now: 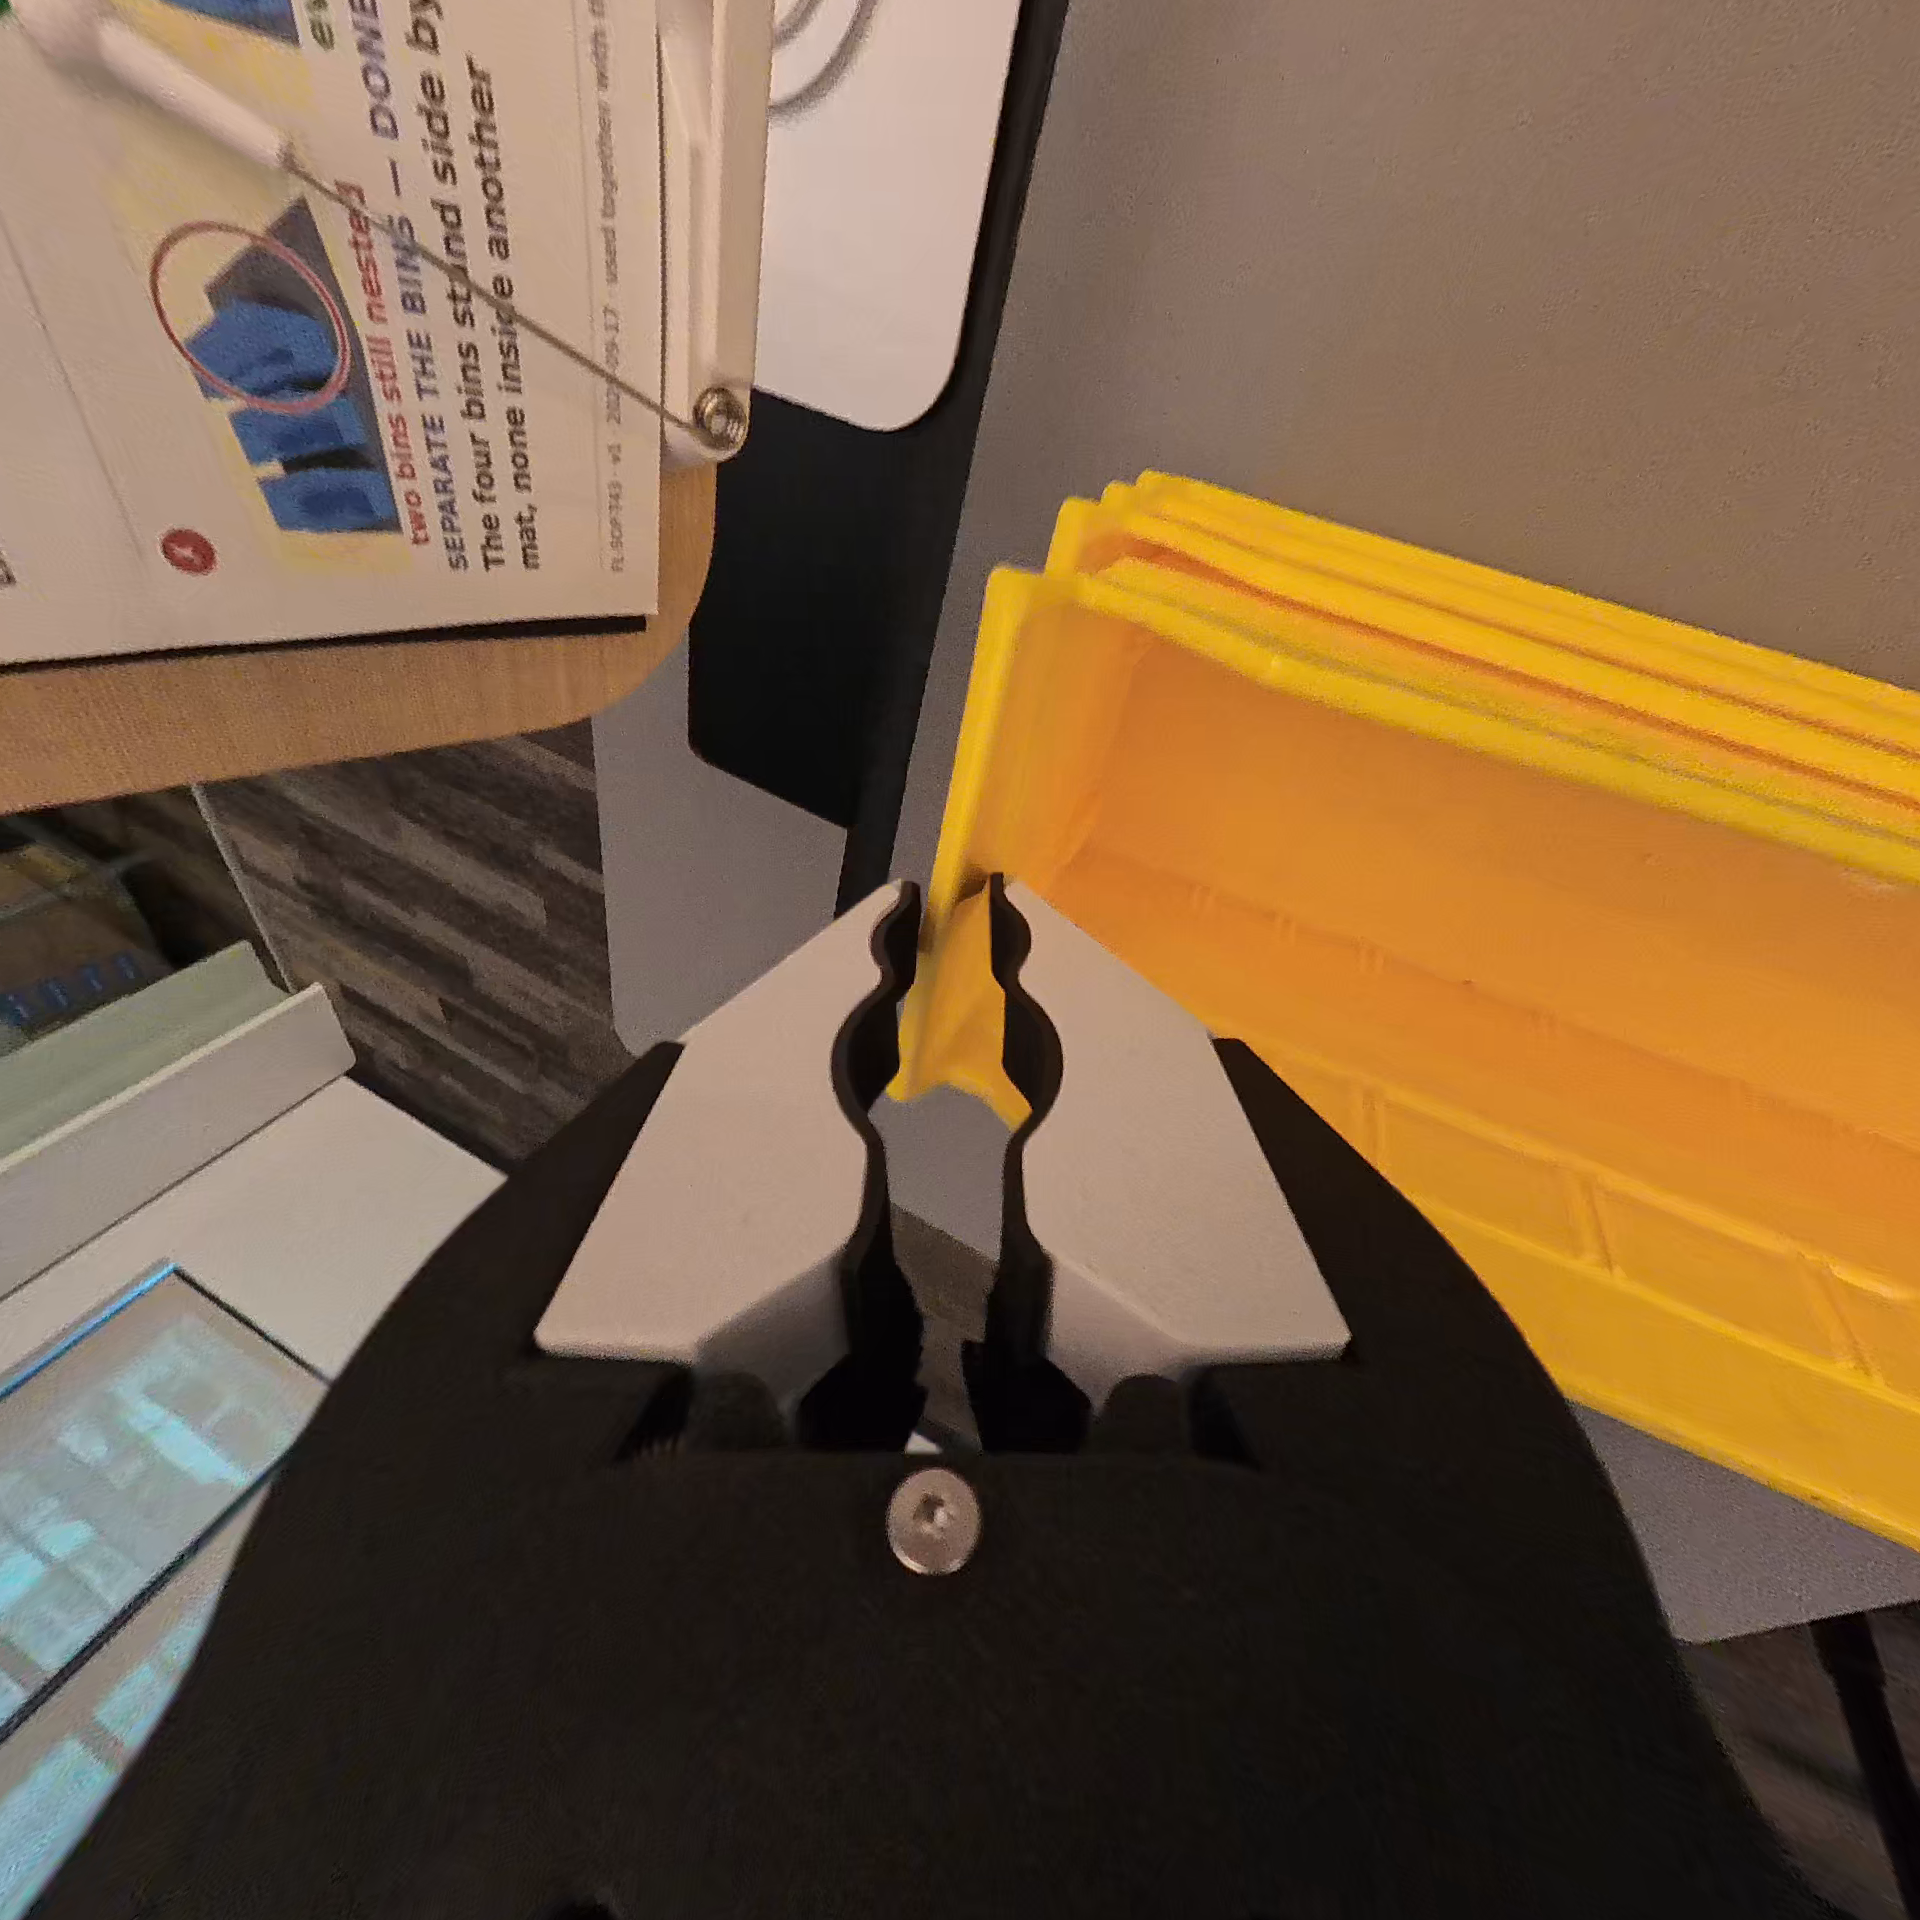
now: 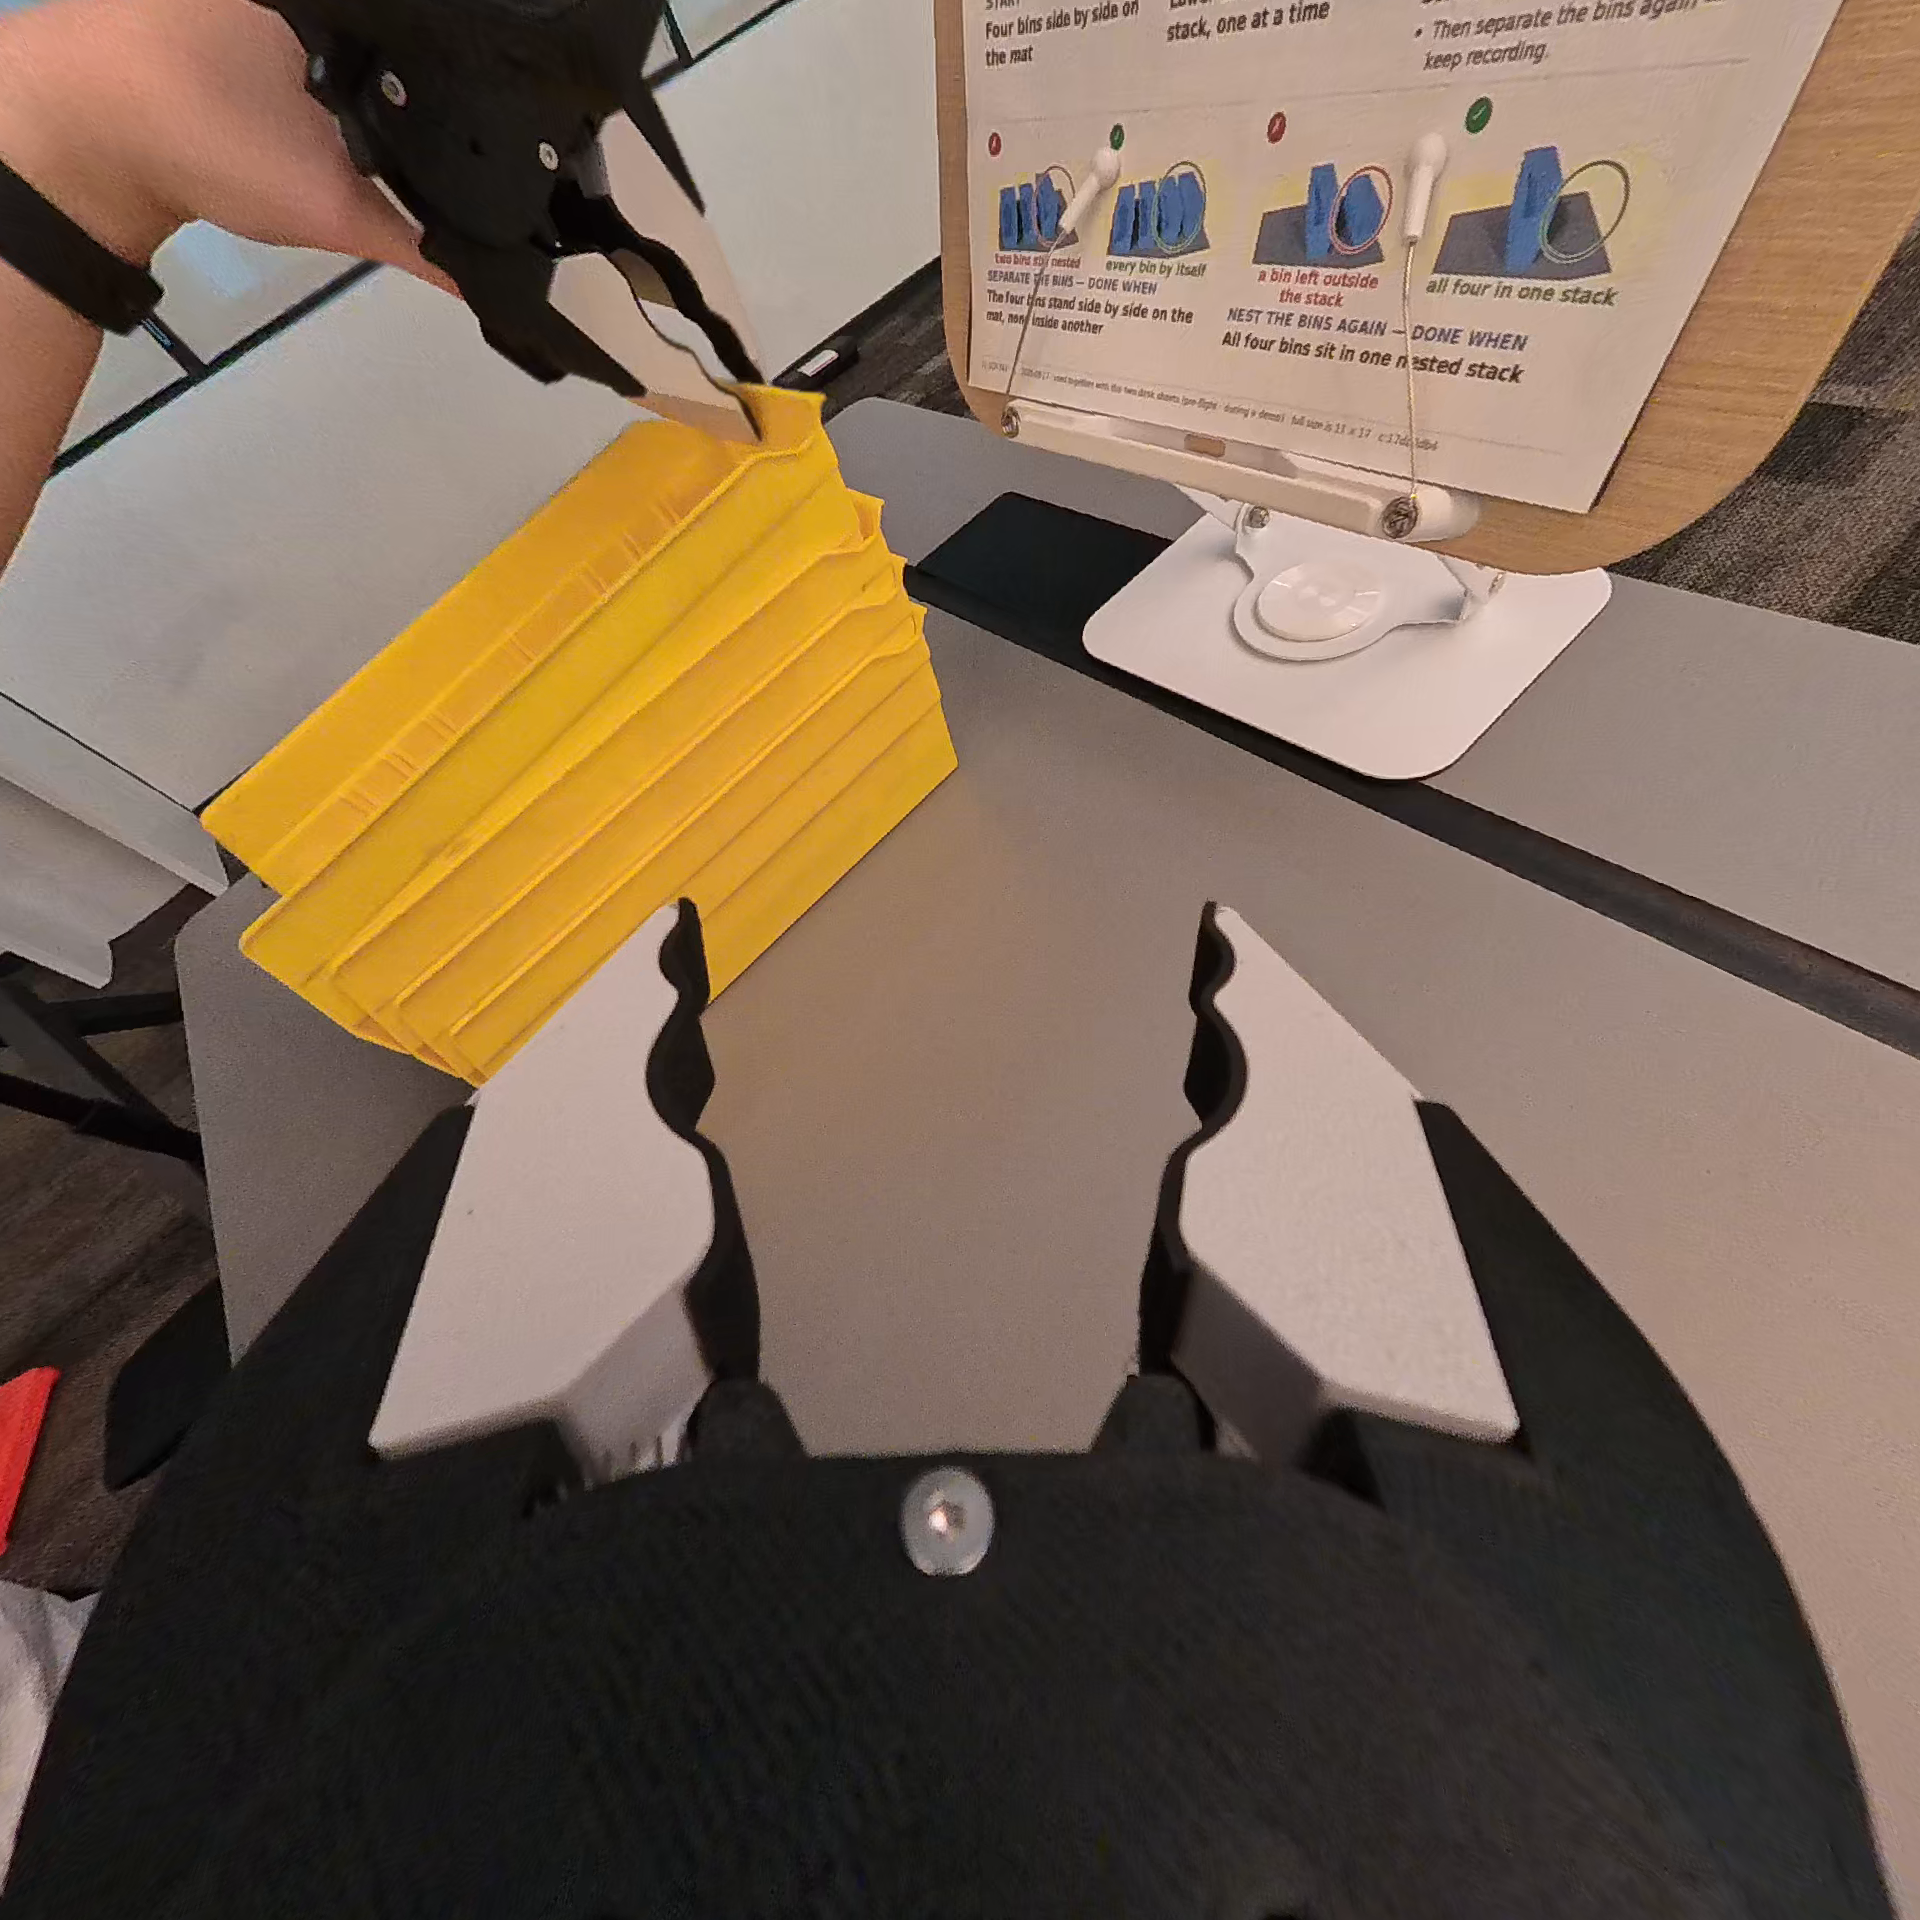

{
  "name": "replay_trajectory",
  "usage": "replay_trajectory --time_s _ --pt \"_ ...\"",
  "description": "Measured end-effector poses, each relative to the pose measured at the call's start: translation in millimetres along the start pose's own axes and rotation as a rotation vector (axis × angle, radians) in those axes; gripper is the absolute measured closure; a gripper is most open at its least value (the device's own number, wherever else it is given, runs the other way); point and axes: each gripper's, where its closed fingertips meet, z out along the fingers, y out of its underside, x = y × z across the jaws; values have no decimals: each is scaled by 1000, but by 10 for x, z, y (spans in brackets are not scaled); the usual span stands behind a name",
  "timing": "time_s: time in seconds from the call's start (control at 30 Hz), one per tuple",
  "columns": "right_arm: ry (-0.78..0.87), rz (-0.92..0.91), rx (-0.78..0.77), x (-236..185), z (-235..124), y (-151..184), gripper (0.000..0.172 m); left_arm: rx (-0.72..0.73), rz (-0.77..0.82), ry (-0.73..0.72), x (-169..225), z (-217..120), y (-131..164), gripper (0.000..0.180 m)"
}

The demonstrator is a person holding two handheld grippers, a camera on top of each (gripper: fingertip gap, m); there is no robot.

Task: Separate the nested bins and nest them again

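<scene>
The left tongs (image 1: 956, 904) are pinching the corner of the top yellow bin (image 1: 1455, 831), one finger inside the wall and one outside, both pads tight against the plastic. From the right wrist view the same left tongs (image 2: 753, 410) come down from above, held by a hand (image 2: 156, 135) with a dark strap at the wrist, and grip the highest corner of the yellow stack.

The right tongs (image 2: 945, 914) are spread wide with nothing between them, hanging over bare grey desk (image 2: 1143, 935). The left finger (image 2: 681, 997) sits just in front of the low end of the stack, but I cannot tell whether it touches.

The nested bins (image 2: 582, 748) lie on the left part of the desk as one tilted pile, their rims fanned out like steps, several layers showing. The top bin is raised at the gripped corner, while the others lie nested beneath it.

Beyond the bins, a black strip (image 2: 1039, 571) runs across the desk. On it stands a white stand base (image 2: 1351, 686) carrying a wooden board (image 2: 1766, 312) with a printed instruction sheet (image 2: 1299, 260) showing pictures of blue bins. White-panelled furniture (image 2: 779, 156) stands behind the desk, and a patterned grey carpet (image 2: 1818, 468) shows past the board. A small red thing (image 2: 21, 1444) lies at the far left edge, too cut off to identify.
</scene>
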Motion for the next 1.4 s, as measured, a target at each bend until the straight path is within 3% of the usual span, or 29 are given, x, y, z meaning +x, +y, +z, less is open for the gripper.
replay_trajectory --time_s 0.03,0.13,0.23,0.37,0.47,0.57,0.6,0.7,0.77,0.8,0.9,1.03,1.1,1.2,1.27,1.33,1.4 --pt "3 1 0 7 -3 -1 79 -5 -15 -2 5 14 22 166" --pt "5 5 5 18 -15 -8 79 70 -86 -2 -9 -20 -20 147" --pt "11 -1 10 17 -28 -19 79 283 -211 -10 -98 -281 -137 134" --pt "25 -29 44 -1 -59 -93 79 772 -410 -49 -168 -1071 -244 119" --pt "55 -63 103 -23 -97 -213 79 1205 -521 -109 -36 -1762 -70 119" --pt "61 -39 168 -103 -129 -343 78 1416 -515 -185 300 -2016 219 135" --pt "32 5 189 -171 -134 -387 78 1433 -501 -181 437 -1998 272 146" --pt "-91 57 218 -455 -103 -450 79 1416 -562 -202 651 -1835 429 144" --pt "-58 20 165 -531 -37 -378 80 1445 -555 -241 752 -1811 536 148" --pt "-23 -8 143 -554 -8 -348 80 1462 -574 -264 758 -1800 618 144" --pt "30 -70 102 -749 105 -244 83 1499 -623 -323 635 -1786 866 105" --pt "-33 22 46 -1206 449 -79 80 1526 -720 -244 499 -1786 1097 84" --pt "-31 30 -27 -1366 722 -8 76 1551 -774 -261 413 -1782 1220 85" --pt "-26 18 -152 -1629 1072 -5 73 1570 -807 -304 328 -1744 1331 105" --pt "-4 -11 -211 -1771 1241 -68 73 1524 -825 -340 269 -1656 1376 109" --pt "63 -54 -250 -1811 1367 -152 73 1481 -829 -453 205 -1632 1462 114" --pt "137 -99 -287 -1799 1457 -218 73 1430 -843 -587 149 -1650 1576 106"
